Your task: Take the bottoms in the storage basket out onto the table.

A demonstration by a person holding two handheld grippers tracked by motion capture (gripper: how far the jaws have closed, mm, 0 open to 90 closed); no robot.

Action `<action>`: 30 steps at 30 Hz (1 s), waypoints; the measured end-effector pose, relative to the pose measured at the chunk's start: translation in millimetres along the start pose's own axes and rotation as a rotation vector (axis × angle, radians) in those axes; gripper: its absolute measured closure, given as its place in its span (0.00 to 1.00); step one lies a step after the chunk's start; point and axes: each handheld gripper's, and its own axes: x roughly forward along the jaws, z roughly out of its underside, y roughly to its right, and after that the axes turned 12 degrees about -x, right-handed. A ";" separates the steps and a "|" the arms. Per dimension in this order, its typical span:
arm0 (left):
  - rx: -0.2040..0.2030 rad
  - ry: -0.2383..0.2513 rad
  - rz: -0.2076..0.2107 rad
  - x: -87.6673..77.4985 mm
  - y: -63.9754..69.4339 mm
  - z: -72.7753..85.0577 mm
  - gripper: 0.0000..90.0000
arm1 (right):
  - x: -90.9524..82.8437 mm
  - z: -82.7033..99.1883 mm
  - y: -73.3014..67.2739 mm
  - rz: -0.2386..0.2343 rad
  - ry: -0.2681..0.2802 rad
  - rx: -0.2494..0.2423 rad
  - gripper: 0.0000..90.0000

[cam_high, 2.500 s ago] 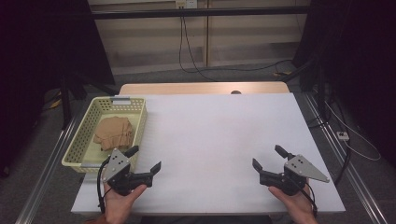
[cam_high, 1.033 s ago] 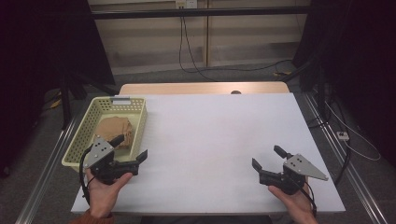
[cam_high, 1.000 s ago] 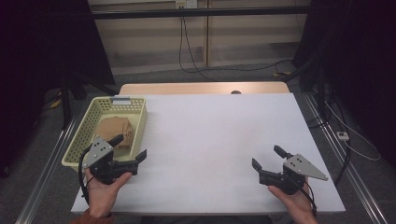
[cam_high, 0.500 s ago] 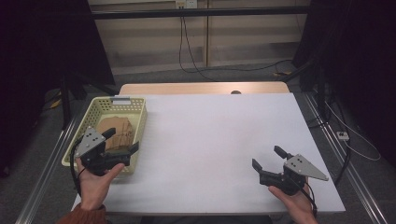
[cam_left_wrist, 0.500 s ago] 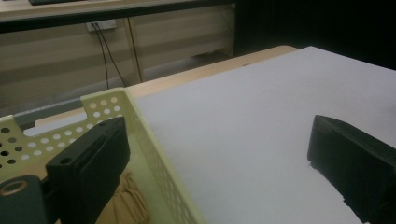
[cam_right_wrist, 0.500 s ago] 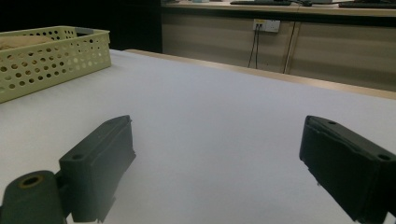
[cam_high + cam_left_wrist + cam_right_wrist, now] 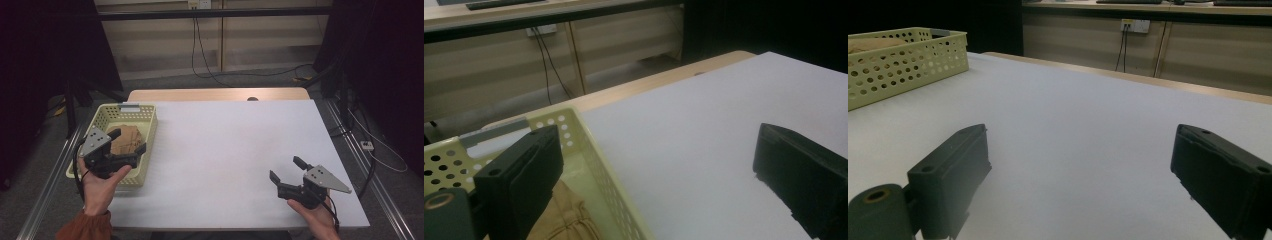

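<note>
1. Hovering over the right rim of the basket [image 7: 107, 112], the left claw [image 7: 129, 141] is held in the person's left hand [image 7: 101, 183].
2. Left claw state: jaws spread wide apart, gripping nothing. In the left gripper view, one jaw stands above the basket's inside and the other above the white table [image 7: 235, 150], with the basket wall [image 7: 599, 160] between them.
3. Cloth location: the folded tan cloth [image 7: 125, 140] lies inside the basket, at the left side of the table, below the left claw.
4. Right claw [image 7: 287, 172]: held in the right hand [image 7: 317, 220] near the table's front right corner, well apart from the basket.
5. Right claw state: jaws wide open and empty, above bare table surface.
</note>
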 end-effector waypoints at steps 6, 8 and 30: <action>-0.012 -0.009 -0.019 2.5 -7.7 -3.8 0.06 | 0.6 0.0 -0.8 -0.013 0.003 0.001 0.06; -0.017 -0.009 -0.022 3.6 -9.6 -5.4 0.06 | 1.0 0.0 -0.9 -0.014 0.001 0.000 0.06; -0.051 -0.047 -0.100 22.9 -43.2 -20.0 0.05 | 3.1 0.0 -2.5 -0.038 -0.003 -0.007 0.02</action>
